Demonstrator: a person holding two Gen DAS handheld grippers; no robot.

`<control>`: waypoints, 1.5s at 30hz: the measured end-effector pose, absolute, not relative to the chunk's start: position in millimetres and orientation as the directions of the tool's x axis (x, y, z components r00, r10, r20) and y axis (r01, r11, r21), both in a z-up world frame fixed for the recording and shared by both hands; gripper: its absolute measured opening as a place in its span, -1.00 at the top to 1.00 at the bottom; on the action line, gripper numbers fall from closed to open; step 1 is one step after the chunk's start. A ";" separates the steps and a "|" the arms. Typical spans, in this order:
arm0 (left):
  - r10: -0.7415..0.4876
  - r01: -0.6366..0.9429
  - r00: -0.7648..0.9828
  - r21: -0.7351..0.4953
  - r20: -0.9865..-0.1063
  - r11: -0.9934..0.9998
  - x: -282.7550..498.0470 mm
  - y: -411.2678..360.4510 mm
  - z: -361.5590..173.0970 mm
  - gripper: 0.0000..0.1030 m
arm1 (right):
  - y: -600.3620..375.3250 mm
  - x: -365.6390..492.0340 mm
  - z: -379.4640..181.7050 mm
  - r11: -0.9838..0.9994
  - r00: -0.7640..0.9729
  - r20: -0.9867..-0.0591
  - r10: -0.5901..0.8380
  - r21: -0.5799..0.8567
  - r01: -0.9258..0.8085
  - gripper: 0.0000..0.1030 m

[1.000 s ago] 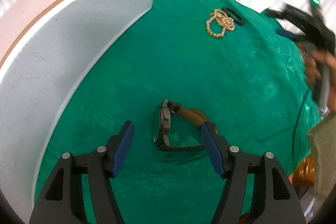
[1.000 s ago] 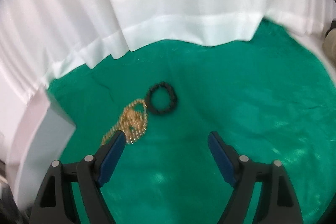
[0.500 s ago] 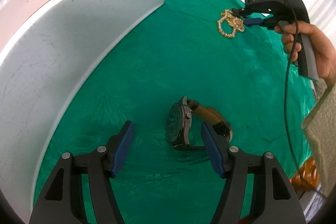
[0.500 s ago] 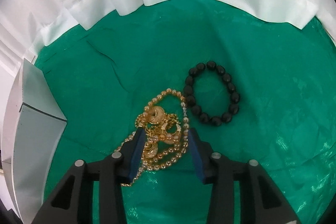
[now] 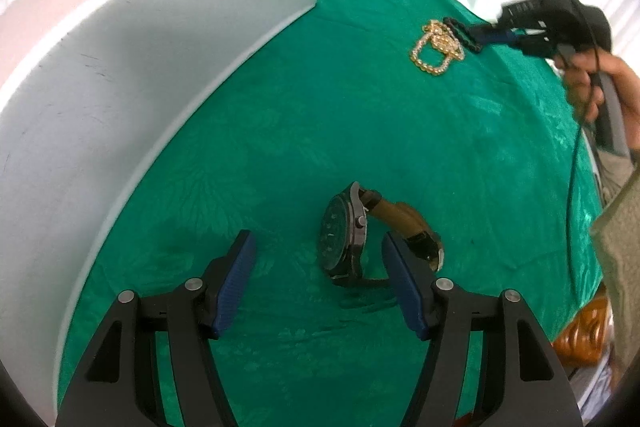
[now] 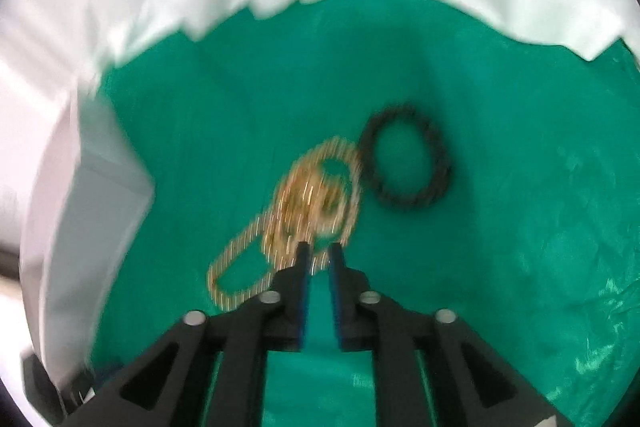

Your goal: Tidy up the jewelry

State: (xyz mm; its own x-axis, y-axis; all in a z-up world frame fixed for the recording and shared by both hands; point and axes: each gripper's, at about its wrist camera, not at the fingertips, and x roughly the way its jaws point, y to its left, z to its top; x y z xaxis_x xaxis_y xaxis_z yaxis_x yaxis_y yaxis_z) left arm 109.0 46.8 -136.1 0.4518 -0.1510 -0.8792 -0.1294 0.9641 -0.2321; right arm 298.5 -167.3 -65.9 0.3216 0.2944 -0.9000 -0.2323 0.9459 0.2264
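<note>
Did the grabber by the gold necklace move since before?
Yes. The right gripper has come in over the green cloth to the gold necklace, its jaws closing on it.

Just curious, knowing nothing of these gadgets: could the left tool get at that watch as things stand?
Probably yes. The left tool hangs open right over the watch, whose case sits between the blue pads, with nothing in between. The strap passes behind one pad.

Both grippers, left (image 5: 316,259) and right (image 6: 319,259): black frames, blue pads, silver screws; a black cable (image 5: 574,163), a beige sleeve (image 5: 620,247).
</note>
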 end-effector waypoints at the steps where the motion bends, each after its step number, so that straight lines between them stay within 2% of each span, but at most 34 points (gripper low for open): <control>1: -0.154 -0.128 0.451 -0.235 -0.879 0.963 107.7 46.5 -135.5 -0.30 | -168.3 303.8 -66.0 0.941 0.328 -0.889 0.321 0.259 -0.217 0.57; 5: -0.153 -0.125 0.445 -0.230 -0.882 0.965 108.3 46.7 -136.0 -0.30 | -153.4 316.5 -78.8 0.946 0.302 -0.906 0.297 0.237 -0.220 0.58; 12: -0.152 -0.120 0.444 -0.226 -0.883 0.967 114.7 39.8 -137.0 -0.30 | -120.3 316.6 -93.4 0.940 0.357 -0.923 0.140 0.010 -0.342 0.57; 13: -0.153 -0.120 0.444 -0.228 -0.883 0.966 114.5 40.0 -136.9 -0.30 | -115.2 316.0 -94.8 0.933 0.362 -0.925 0.119 -0.022 -0.360 0.64; 14: -0.156 -0.120 0.444 -0.231 -0.883 0.966 113.9 40.2 -136.3 -0.29 | -114.6 316.7 -94.3 0.931 0.359 -0.927 0.109 -0.031 -0.365 0.84; 18: -0.170 -0.121 0.444 -0.247 -0.880 0.961 108.8 43.0 -136.4 -0.27 | -142.3 315.3 -70.5 0.947 0.371 -0.897 0.241 0.134 -0.291 0.86; 19: -0.178 -0.121 0.443 -0.256 -0.879 0.959 107.8 44.1 -135.9 -0.27 | -147.9 312.9 -61.4 0.945 0.383 -0.885 0.265 0.159 -0.288 0.99; 21: -0.191 -0.118 0.446 -0.268 -0.874 0.956 105.3 46.1 -134.0 -0.27 | -158.8 303.5 -41.3 0.935 0.408 -0.856 0.317 0.210 -0.286 0.99; 27: -0.209 -0.115 0.438 -0.286 -0.874 0.951 101.3 48.1 -134.5 -0.27 | -169.7 268.6 1.7 0.906 0.466 -0.796 0.385 0.232 -0.353 0.99; 30: -0.218 -0.119 0.434 -0.296 -0.874 0.948 100.3 46.1 -135.7 -0.27 | -165.5 271.5 -11.4 0.921 0.445 -0.829 0.339 0.194 -0.339 0.90; 32: -0.218 -0.111 0.434 -0.293 -0.874 0.950 98.7 43.6 -134.8 -0.27 | -167.9 281.0 -31.5 0.929 0.398 -0.861 0.318 0.199 -0.311 0.69; 37: -0.217 -0.106 0.428 -0.288 -0.877 0.952 96.3 42.2 -134.5 -0.27 | -160.7 302.5 -82.5 0.952 0.338 -0.907 0.250 0.166 -0.257 0.69; 42: -0.226 -0.104 0.428 -0.296 -0.875 0.950 99.4 40.8 -136.6 -0.28 | -151.9 319.5 -97.3 0.963 0.347 -0.910 0.226 0.155 -0.222 0.65; 45: -0.225 -0.098 0.429 -0.293 -0.875 0.951 100.7 38.3 -136.9 -0.28 | -146.9 319.0 -94.3 0.962 0.348 -0.910 0.225 0.152 -0.226 0.54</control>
